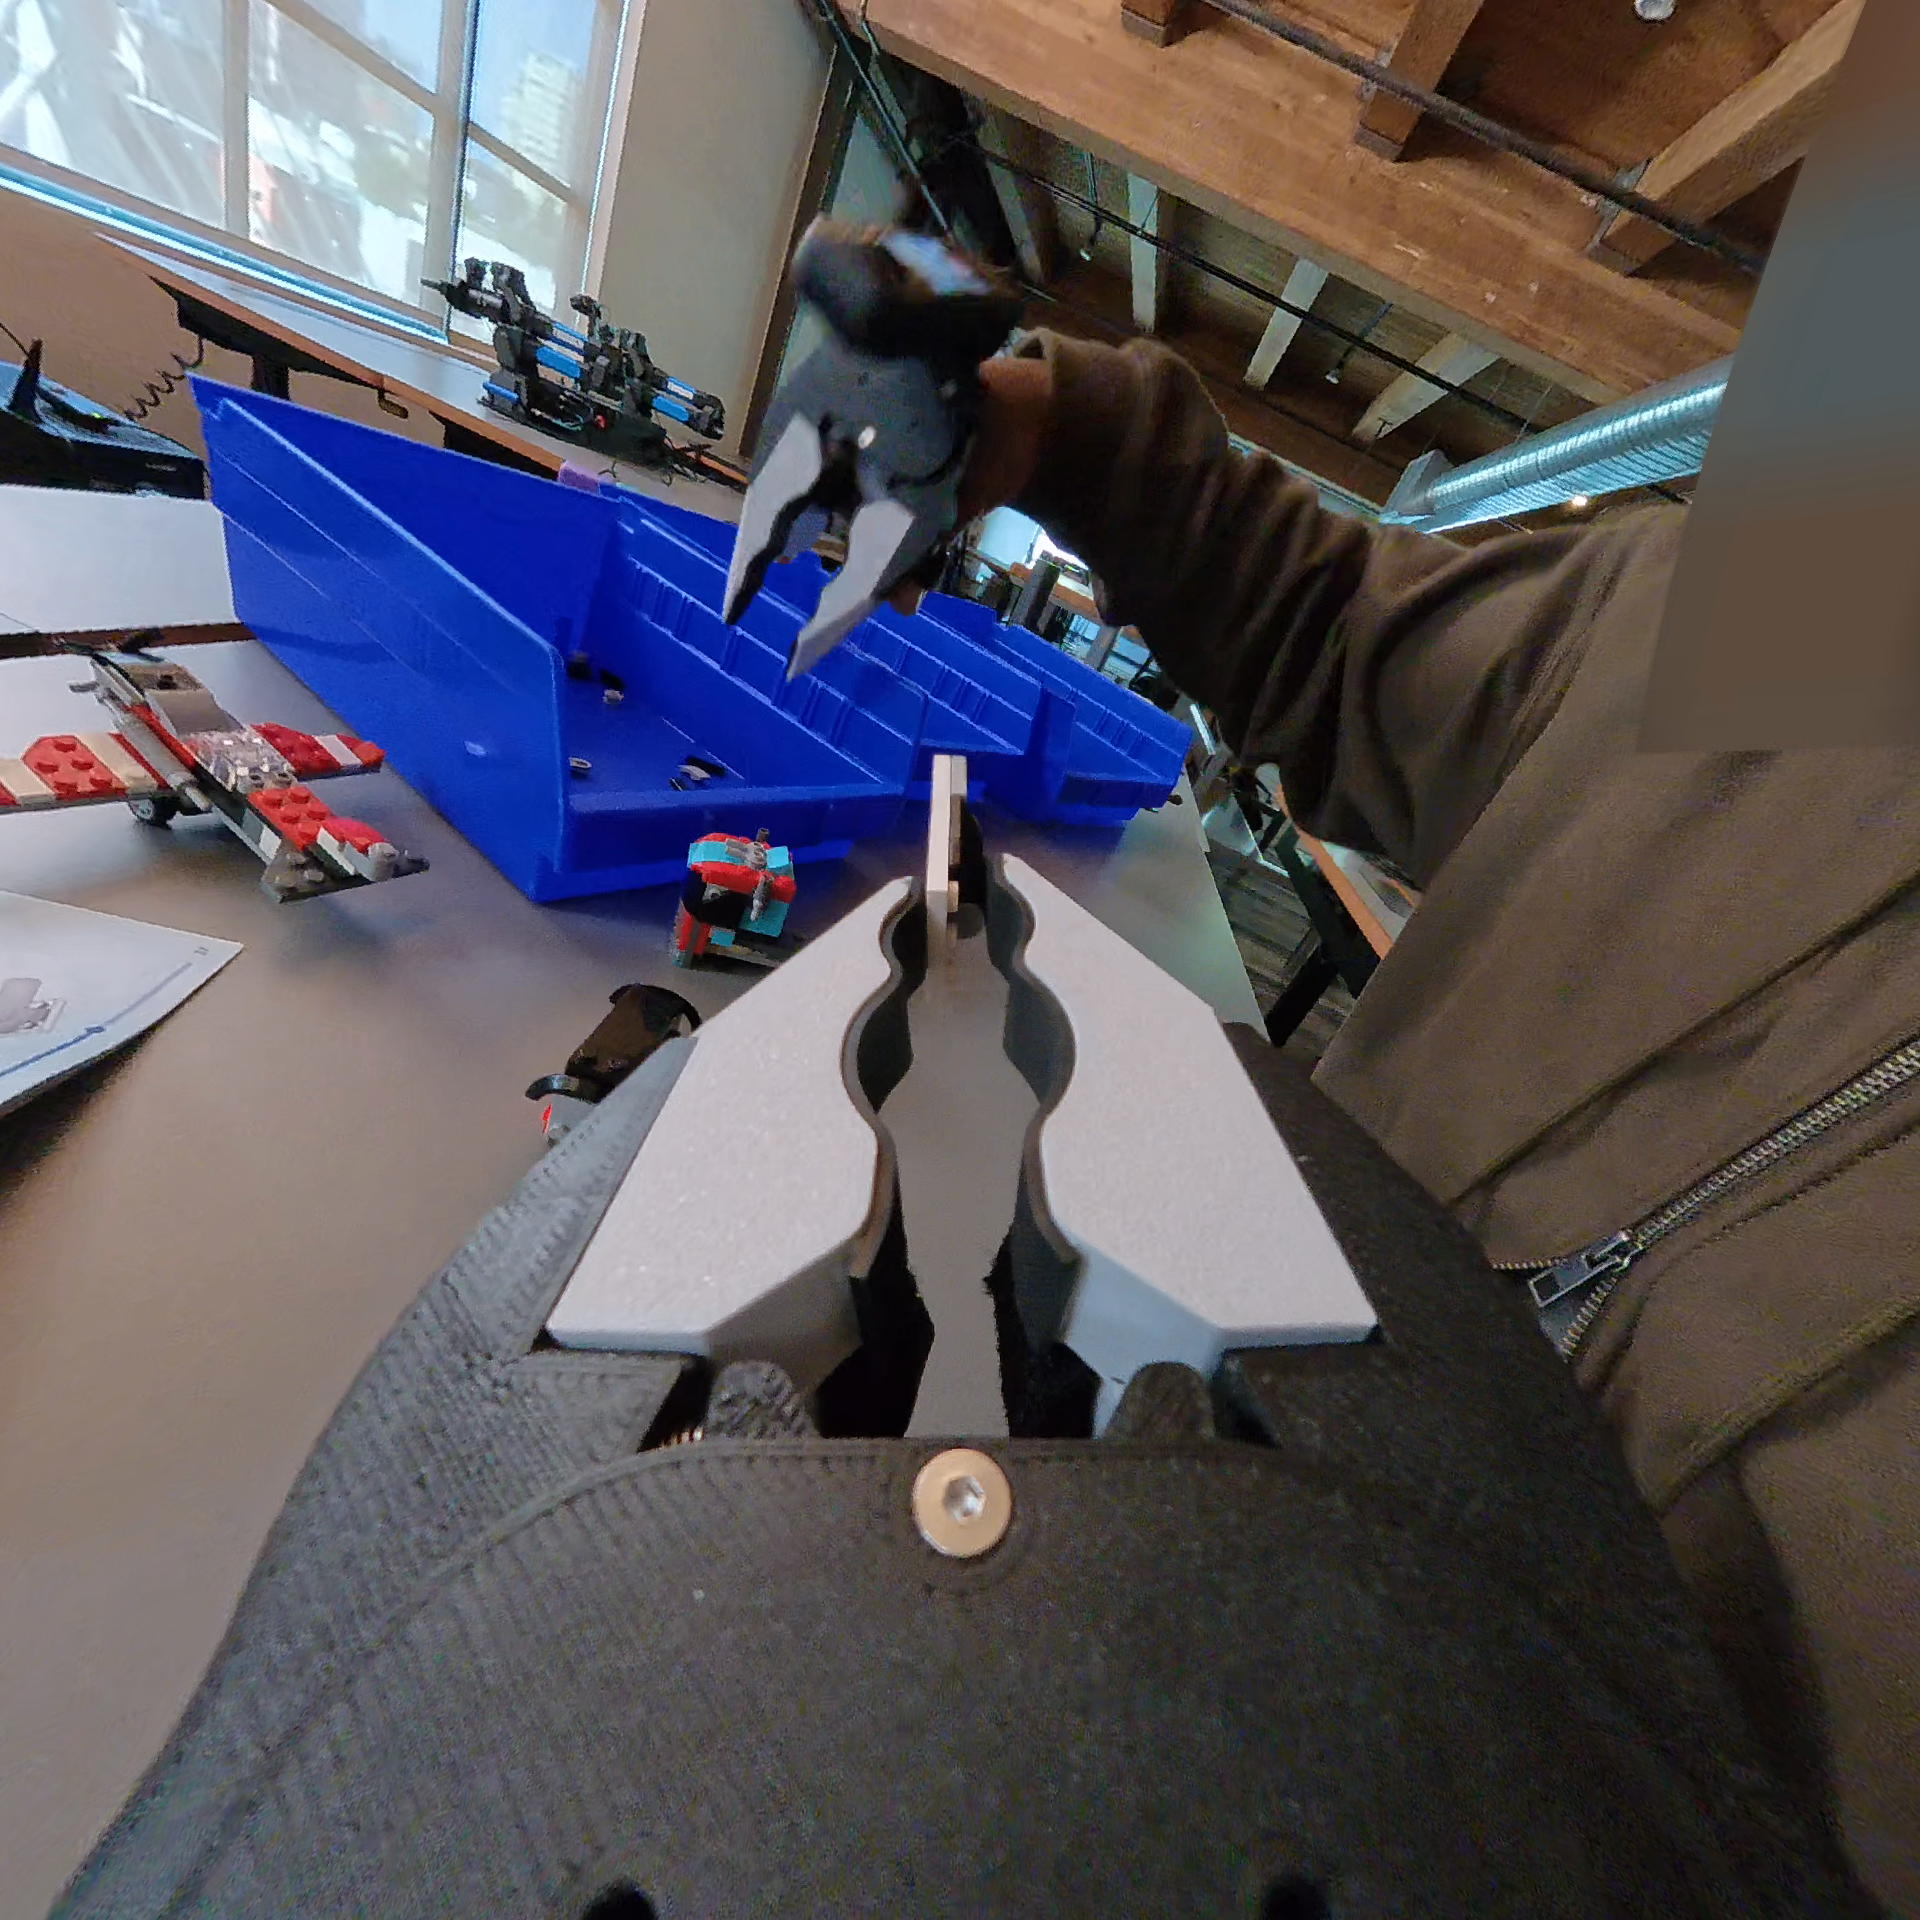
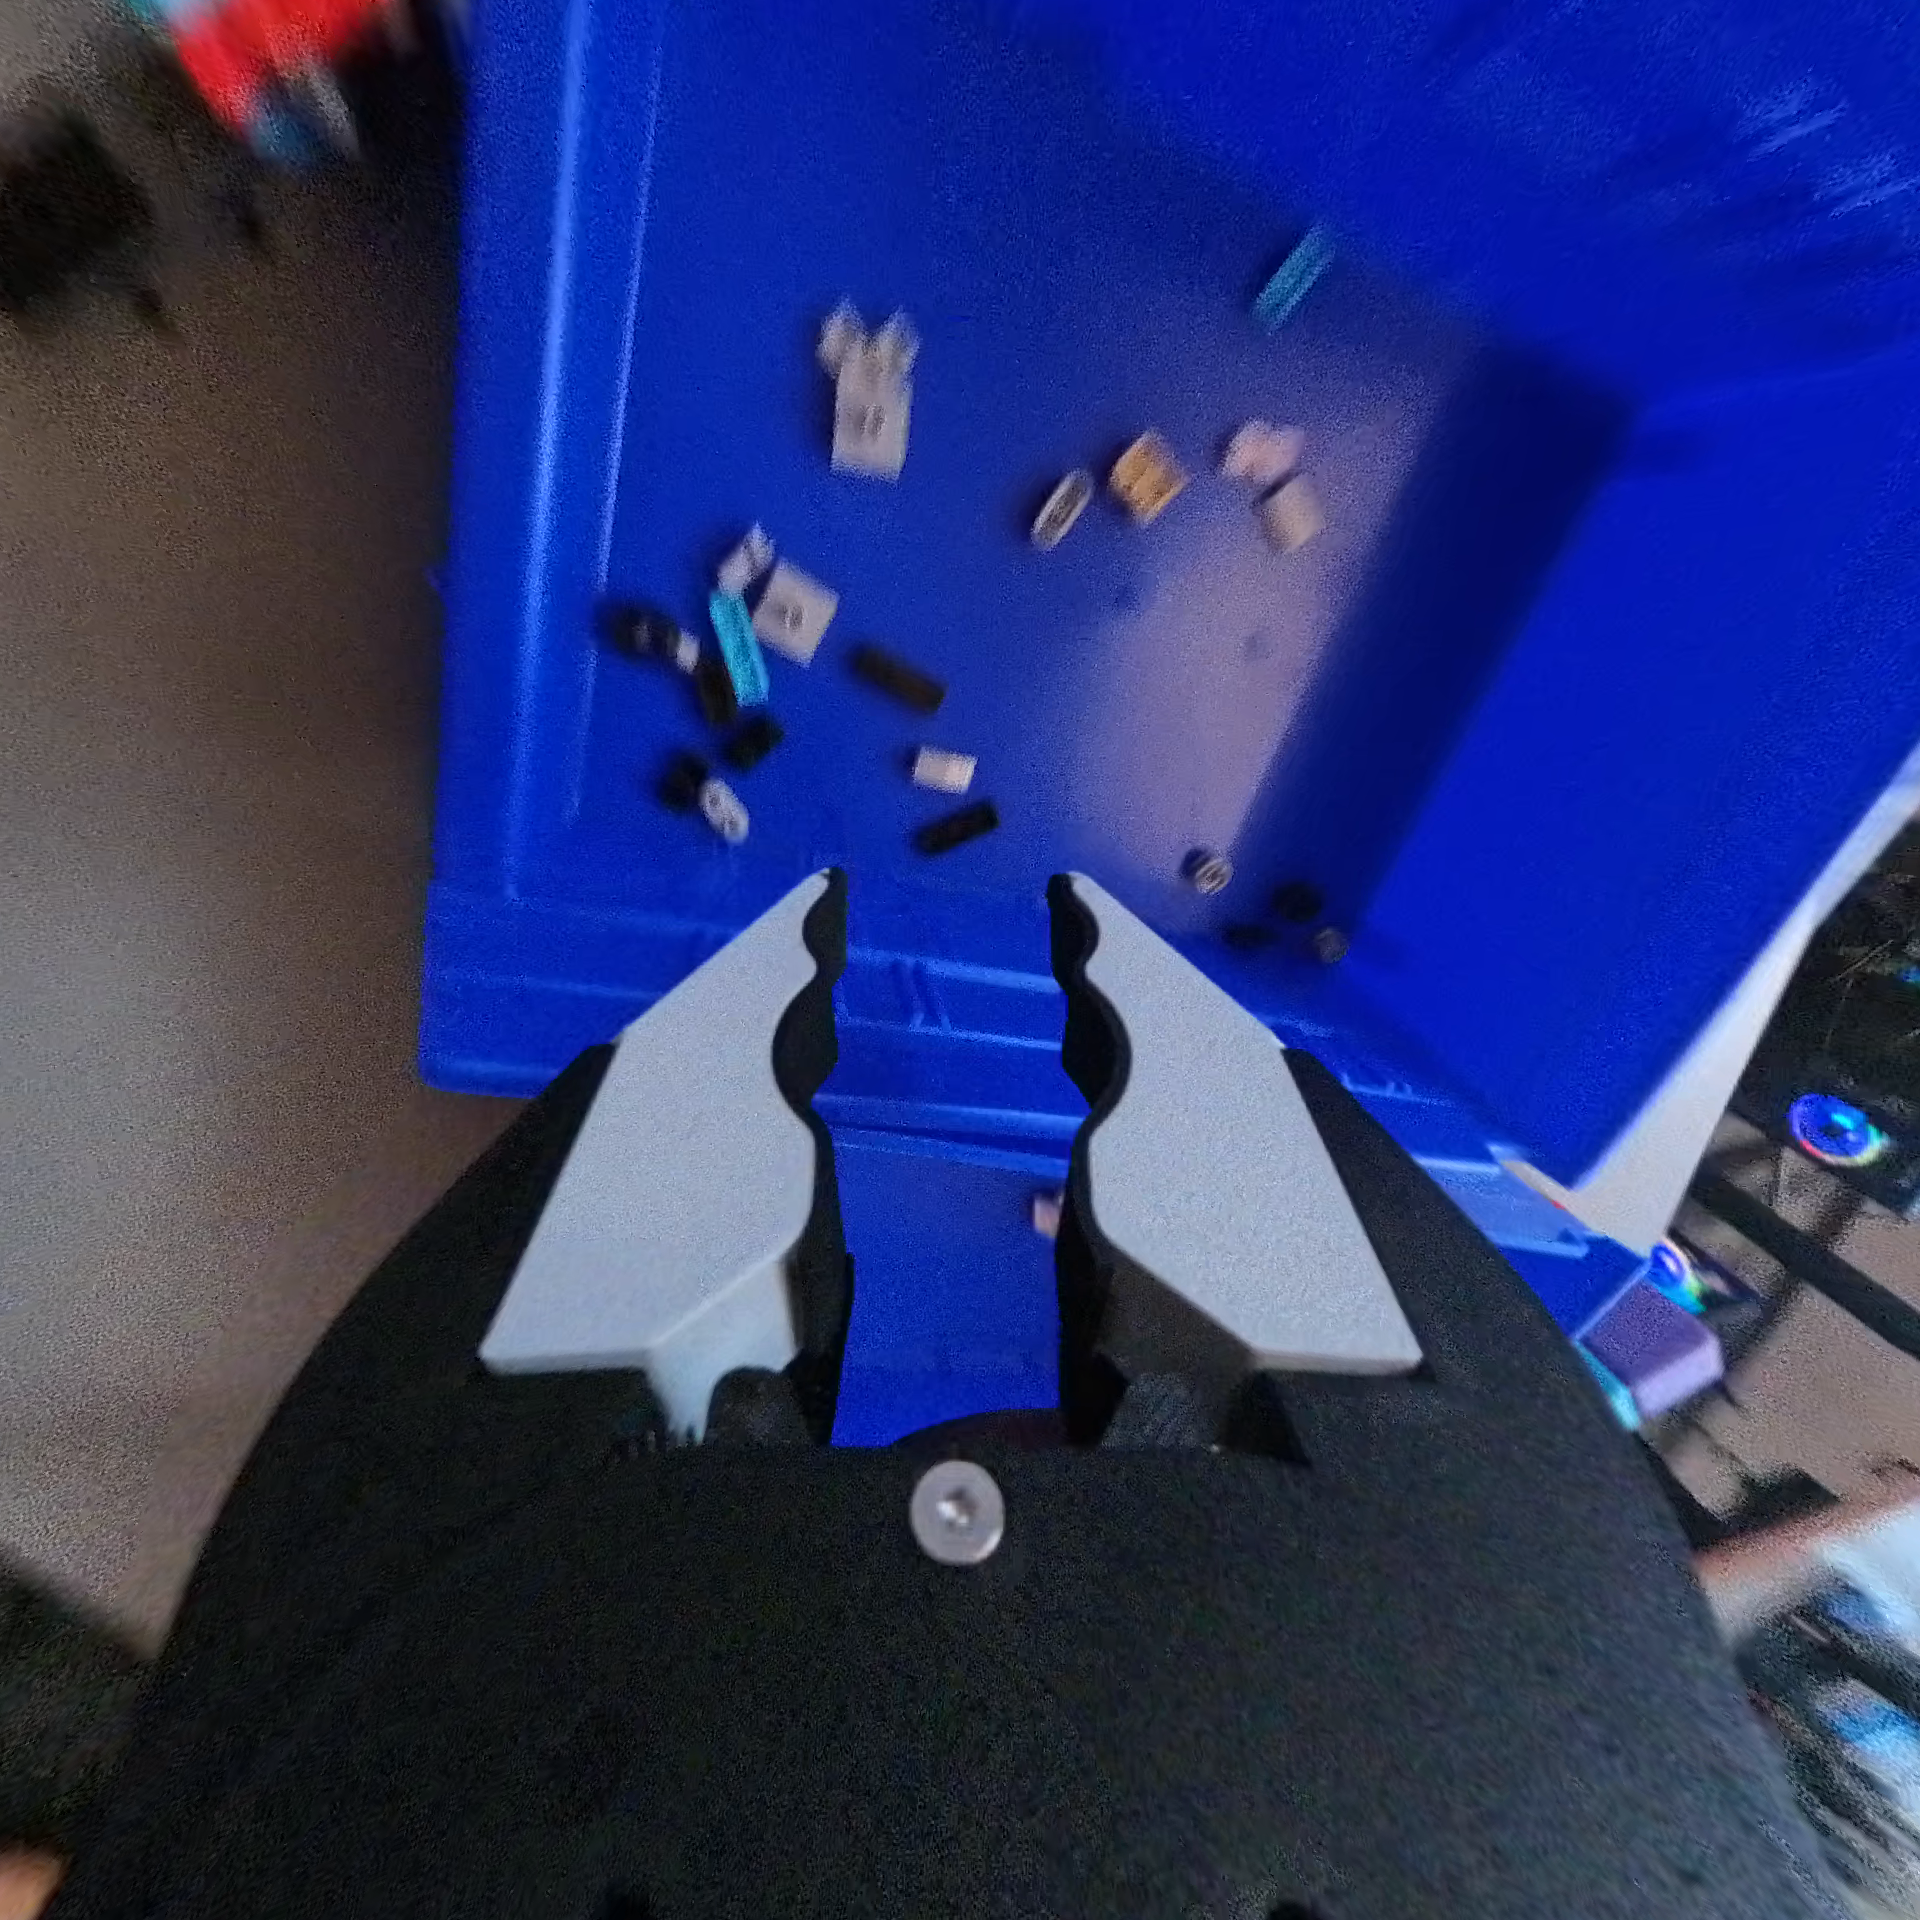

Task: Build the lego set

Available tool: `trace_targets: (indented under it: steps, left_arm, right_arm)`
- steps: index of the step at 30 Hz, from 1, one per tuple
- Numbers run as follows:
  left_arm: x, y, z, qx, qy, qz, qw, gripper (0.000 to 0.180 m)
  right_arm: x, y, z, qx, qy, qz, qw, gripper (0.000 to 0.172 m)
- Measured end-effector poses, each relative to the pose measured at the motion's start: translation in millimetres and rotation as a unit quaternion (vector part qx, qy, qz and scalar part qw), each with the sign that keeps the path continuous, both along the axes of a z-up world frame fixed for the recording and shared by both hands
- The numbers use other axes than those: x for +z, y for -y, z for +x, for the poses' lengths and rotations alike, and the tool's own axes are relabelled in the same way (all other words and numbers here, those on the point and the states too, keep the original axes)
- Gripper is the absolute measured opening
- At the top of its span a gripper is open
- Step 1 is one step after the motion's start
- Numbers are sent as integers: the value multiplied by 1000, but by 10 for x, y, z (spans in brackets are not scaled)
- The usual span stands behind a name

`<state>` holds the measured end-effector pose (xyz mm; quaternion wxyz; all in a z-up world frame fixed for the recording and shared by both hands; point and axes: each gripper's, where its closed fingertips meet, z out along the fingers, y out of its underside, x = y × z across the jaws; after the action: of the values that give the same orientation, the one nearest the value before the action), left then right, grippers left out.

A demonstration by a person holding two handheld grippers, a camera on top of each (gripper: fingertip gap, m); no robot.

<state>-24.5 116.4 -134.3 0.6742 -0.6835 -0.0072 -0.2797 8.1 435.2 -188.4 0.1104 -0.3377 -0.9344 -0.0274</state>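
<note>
L tongs pinch thin white plate (upright); R tongs wide, bare, over blue bin

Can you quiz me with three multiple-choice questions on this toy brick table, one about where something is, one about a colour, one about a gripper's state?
1. Where do the loose small bricks lie?
A. On the floor of the blue bin
B. On the paper booklet
C. On the toy plane's wing

2. What colour are the wings of the toy plane?
A. Green and yellow
B. Red and white
C. All black

3. How does the right gripper stand?
A. Clamped on a red brick
B. Shut on nothing
C. Open, nothing between its fingers

Answers:
1 A: the scattered pieces rest on the bin's blue bottom.
2 B: the wings show red and white stripes.
3 C: the two fingers are well apart, with only the bin seen through the gap.
</note>
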Motion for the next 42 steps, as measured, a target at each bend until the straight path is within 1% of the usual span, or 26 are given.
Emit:
trace_targets:
  steps: [2,4,7,11,17,18,19,20,22,23,24,30,34,37,40,42]
  left_arm:
    - [42,34,-23,7,-6,5,1000,11]
    - [99,79,-60,17,-9,15,1000,11]
    - [195,158,-120,29,-8,32,999,11]
    - [309,250,-149,32,-1,53,998,11]
    - [330,268,-124,27,5,57,998,11]
    - [329,269,-126,28,4,57,998,11]
    - [328,272,-132,30,5,58,998,11]
    - [330,276,-139,31,6,58,998,11]
    - [335,285,-150,32,10,60,998,11]
    - [336,287,-152,32,11,60,998,11]
    - [337,287,-153,33,11,61,998,11]
    - [327,283,-139,33,6,60,998,11]
    - [303,286,-143,35,5,56,998,11]
    - [303,290,-157,39,4,56,998,11]
    - [294,308,-206,50,6,54,997,11]
    - [242,314,-261,61,17,40,997,11]
  right_arm:
    - [-208,-72,57,22,94,54,994,44]
    - [-334,-78,23,26,143,74,987,44]
    - [-442,-86,-41,28,175,87,980,46]
    - [-571,-178,-30,0,210,110,971,46]
    - [-732,-325,19,-33,257,156,953,45]
    - [-766,-322,36,-35,264,155,951,43]
    - [-780,-315,59,-35,272,153,949,37]
    - [-778,-311,58,-35,272,152,949,37]
    - [-779,-292,54,-35,270,141,952,25]
    - [-780,-291,57,-38,268,134,953,23]
    - [-781,-286,57,-39,266,126,955,11]
    - [-731,-255,22,-52,237,99,965,11]
    - [-626,-230,-13,-51,218,92,970,11]
    - [-510,-166,-43,-56,196,71,976,11]
    - [-311,56,-106,-50,147,28,988,10]
    - [-126,381,-144,-37,97,-32,994,10]
